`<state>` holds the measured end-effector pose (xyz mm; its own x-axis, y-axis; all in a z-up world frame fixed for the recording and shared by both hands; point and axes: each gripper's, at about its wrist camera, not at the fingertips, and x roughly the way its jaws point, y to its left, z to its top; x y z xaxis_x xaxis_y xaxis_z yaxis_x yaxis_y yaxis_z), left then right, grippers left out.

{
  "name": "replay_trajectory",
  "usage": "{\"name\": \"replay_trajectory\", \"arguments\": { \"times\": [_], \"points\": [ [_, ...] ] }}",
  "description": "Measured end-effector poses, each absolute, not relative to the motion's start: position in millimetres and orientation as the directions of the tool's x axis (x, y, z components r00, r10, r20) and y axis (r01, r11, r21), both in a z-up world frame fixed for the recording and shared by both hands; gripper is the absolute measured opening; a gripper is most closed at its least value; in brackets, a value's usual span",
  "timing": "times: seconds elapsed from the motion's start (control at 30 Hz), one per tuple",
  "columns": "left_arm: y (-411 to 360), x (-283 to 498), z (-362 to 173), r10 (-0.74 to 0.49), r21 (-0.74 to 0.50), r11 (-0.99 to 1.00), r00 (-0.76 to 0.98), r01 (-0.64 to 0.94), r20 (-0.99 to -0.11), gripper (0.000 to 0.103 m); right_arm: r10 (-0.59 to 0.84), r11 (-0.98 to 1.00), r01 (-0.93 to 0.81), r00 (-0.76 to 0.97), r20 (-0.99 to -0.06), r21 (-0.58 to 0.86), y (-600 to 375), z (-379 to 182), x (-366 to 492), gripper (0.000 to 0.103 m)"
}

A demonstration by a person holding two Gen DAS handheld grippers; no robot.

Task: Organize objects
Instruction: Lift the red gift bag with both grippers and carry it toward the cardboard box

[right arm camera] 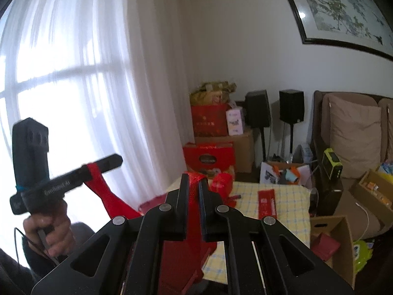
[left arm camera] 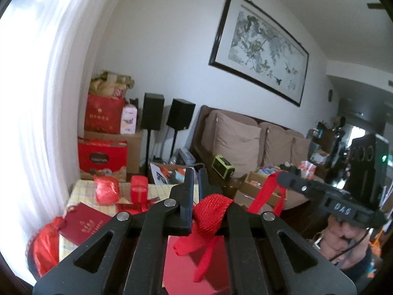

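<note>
Left wrist view shows the left gripper [left arm camera: 195, 184] with its two black fingers pressed nearly together, pinching a red webbing handle [left arm camera: 211, 209] that bunches between their bases and hangs down toward a red bag [left arm camera: 194, 265] directly below. Off to the right of that bag, the right gripper [left arm camera: 285, 180] is raised at about the same height, a second red strap [left arm camera: 264, 194] looped over its tip; from this side I cannot tell how its jaws stand.

Right wrist view settles it: the right gripper [right arm camera: 194, 186] is closed on a red strap [right arm camera: 194, 196] that runs down between the fingers to the red bag [right arm camera: 176, 265] beneath. To the left of the bag, the left gripper [right arm camera: 108, 163] appears in profile in the person's hand [right arm camera: 49, 231], with its own red handle [right arm camera: 105, 191] stretching down to the bag. Both handles are lifted and drawn apart above the bag.

Beyond the bag lies a table with a yellow checked cloth [right arm camera: 289, 204]. On the cloth sit a small red gift box [left arm camera: 138, 188], a crumpled red foil wrapper [left arm camera: 106, 189], a dark red booklet [left arm camera: 84, 223], and a long flat red packet [right arm camera: 267, 202].
</note>
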<state>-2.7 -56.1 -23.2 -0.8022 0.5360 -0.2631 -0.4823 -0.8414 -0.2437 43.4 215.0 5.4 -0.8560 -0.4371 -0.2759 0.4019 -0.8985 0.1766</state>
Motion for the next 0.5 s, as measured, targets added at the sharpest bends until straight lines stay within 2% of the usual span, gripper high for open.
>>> {"name": "replay_trajectory", "arguments": {
  "times": [0.17, 0.3, 0.4, 0.5],
  "points": [
    [-70, 8, -10, 0.488, -0.229, -0.867, -0.848, -0.442, -0.209, 0.003, -0.481, -0.875, 0.442, -0.839, -0.252, 0.197, 216, 7, 53, 0.006],
    [-78, 9, -5, 0.506, -0.230, -0.855, -0.844, -0.465, -0.178, 0.000, -0.516, -0.855, 0.470, -0.814, -0.266, 0.220, 218, -7, 57, 0.006],
    [-70, 5, -5, 0.471, -0.195, -0.879, -0.858, -0.436, -0.205, 0.000, -0.523, -0.849, 0.469, -0.810, -0.265, 0.243, 222, -22, 58, 0.006],
    [-61, -2, -9, 0.490, -0.225, -0.867, -0.842, -0.444, -0.228, 0.000, -0.525, -0.847, 0.464, -0.808, -0.266, 0.260, 228, -32, 58, 0.006]
  ]
}}
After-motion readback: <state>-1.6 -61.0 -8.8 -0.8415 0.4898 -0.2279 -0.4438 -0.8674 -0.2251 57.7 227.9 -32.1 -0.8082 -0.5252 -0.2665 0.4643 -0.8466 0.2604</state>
